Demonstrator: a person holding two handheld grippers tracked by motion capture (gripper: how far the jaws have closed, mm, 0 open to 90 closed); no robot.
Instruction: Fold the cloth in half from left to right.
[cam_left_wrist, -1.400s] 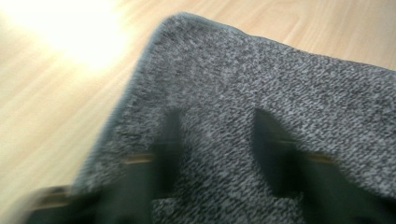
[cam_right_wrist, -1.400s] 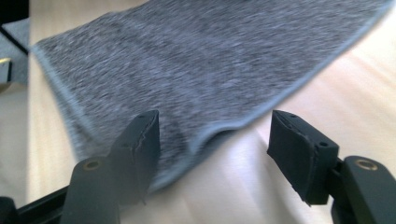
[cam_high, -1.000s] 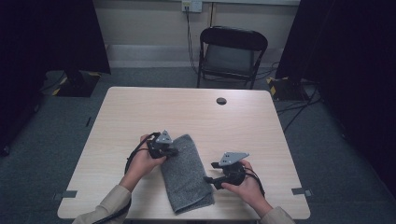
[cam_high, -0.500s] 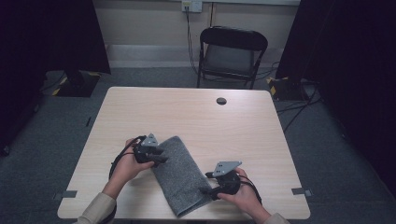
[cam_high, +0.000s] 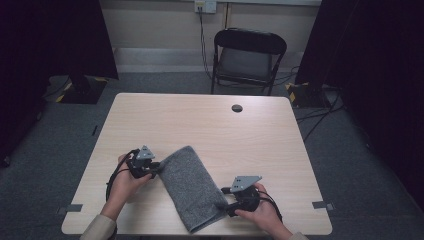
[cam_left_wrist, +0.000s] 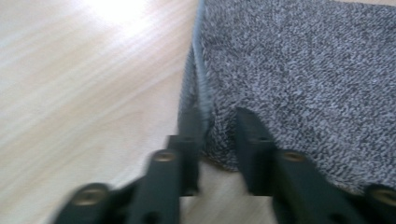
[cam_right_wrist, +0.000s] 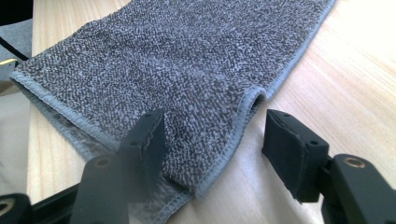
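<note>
Pale wood-grain table (cam_high: 210, 130) in a dim room with a black folding chair (cam_high: 247, 57) behind, bearing a folded grey towel (cam_high: 192, 187) laid slantwise near the front edge between both hands. Best done by keeping the left gripper (cam_left_wrist: 215, 135) nipped on the towel's near corner hem (jaws narrow, cloth pinched between) while closing the right gripper (cam_right_wrist: 212, 133), now wide apart astride the raised fold at the opposite edge, squarely over every layer before lifting. Hard to tell how many layers lie inside that fold; left view blurred, towel's underside hidden.
</note>
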